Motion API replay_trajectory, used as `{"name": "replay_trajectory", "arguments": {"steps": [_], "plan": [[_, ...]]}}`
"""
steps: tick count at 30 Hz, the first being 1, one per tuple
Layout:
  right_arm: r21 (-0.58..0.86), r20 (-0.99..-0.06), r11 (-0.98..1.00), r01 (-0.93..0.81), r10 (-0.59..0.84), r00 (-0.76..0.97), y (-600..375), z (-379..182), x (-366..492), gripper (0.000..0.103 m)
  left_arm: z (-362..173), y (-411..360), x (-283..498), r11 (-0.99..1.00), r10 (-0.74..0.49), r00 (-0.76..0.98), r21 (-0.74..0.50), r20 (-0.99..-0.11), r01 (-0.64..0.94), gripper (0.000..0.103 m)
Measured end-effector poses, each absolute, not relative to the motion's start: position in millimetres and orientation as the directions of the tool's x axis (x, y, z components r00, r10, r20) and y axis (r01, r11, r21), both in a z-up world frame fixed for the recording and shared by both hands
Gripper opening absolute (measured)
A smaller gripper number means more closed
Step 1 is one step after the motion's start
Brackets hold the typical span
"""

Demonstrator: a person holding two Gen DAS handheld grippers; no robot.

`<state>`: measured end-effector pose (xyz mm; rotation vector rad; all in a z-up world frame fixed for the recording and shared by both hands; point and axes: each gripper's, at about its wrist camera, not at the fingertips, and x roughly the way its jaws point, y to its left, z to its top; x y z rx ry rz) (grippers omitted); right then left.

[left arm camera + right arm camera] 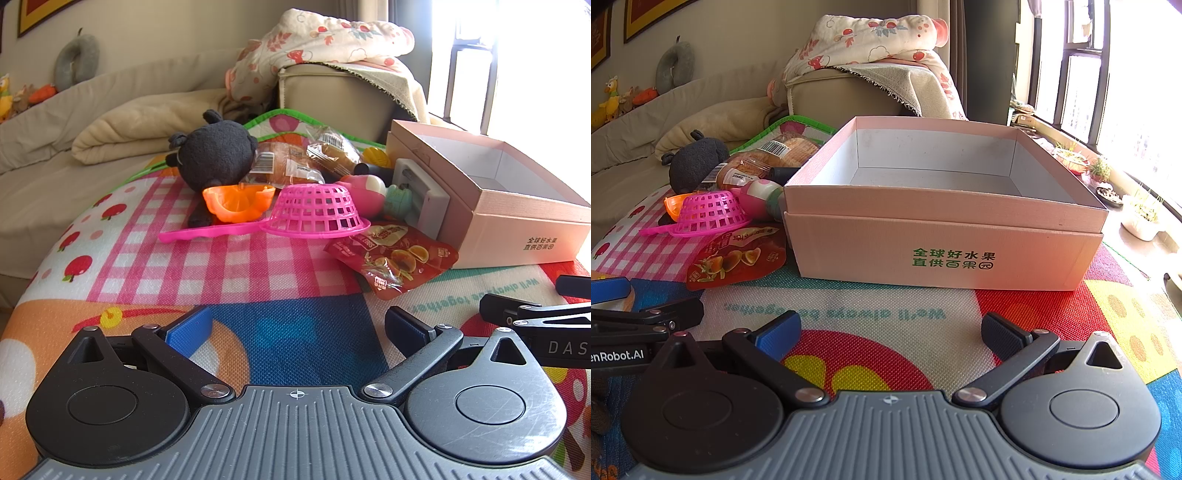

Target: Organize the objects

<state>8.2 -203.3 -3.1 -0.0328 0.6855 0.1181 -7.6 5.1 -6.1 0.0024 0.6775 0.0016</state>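
We hold both the left gripper (297, 325) and right gripper (890, 328) spread apart, empty; ahead of the right sits an open pink box (942, 240) with green lettering

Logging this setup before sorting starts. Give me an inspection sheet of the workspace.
Surface: colourful play mat spread on a sofa.
Job's things: open pink box, empty; beside it pink strainer, red snack pouch, black plush, orange toy, wrapped bread.
Clutter: folded blankets.
Grippers: left gripper and right gripper both open, holding nothing.
Cables: nothing seen.
Surroundings: window, potted plants.
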Motion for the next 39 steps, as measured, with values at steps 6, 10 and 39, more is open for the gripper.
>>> {"name": "replay_trajectory", "arguments": {"steps": [6,10,39], "plan": [[0.009,-0.633,0.993,-0.119,0.098,0.768,-203.2,-3.2,8.3,0.103,-6.8,5.6,-8.4,1.0,0.002,0.779,0.003,-0.627,-0.001,0.103],[0.008,-0.633,0.993,-0.119,0.098,0.768,-203.1,-3.2,8.3,0.103,-7.2,5.9,-9.0,1.0,0.002,0.779,0.003,-0.627,-0.001,0.103],[0.014,-0.699,0.986,-0.166,0.128,0.703,-205.8,3.4,16.5,0.103,-7.8,13.0,-14.7,1.0,-0.015,0.781,-0.022,-0.624,0.002,0.102]]}}
